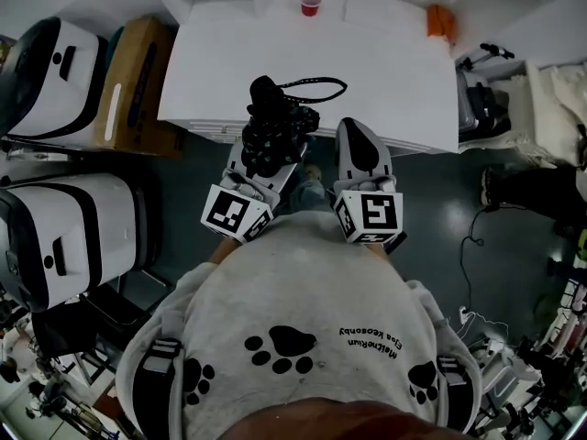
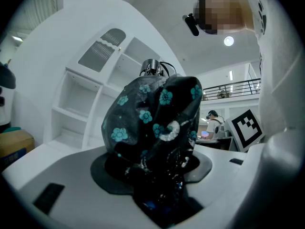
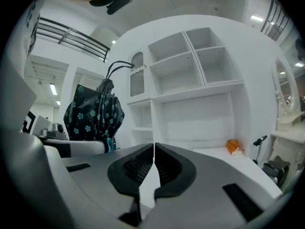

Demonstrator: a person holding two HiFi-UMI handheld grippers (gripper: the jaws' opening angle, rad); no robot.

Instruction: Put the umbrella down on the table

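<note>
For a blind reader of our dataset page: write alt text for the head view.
Seen from above, the left gripper clamps a folded black umbrella with teal flowers at the near edge of a white table. The right gripper hangs beside it, jaws together and empty. A red cup and an orange object sit at the table's far side.

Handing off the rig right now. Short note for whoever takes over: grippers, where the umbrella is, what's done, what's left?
Left gripper: shut on the folded umbrella, black with teal flowers.
Right gripper: shut, empty, beside the left.
Umbrella: in the air at the near edge of the white table, not resting on it.
Done: umbrella gripped and at the table.
Left: carry it over the bare tabletop, lower it, open the left jaws.
</note>
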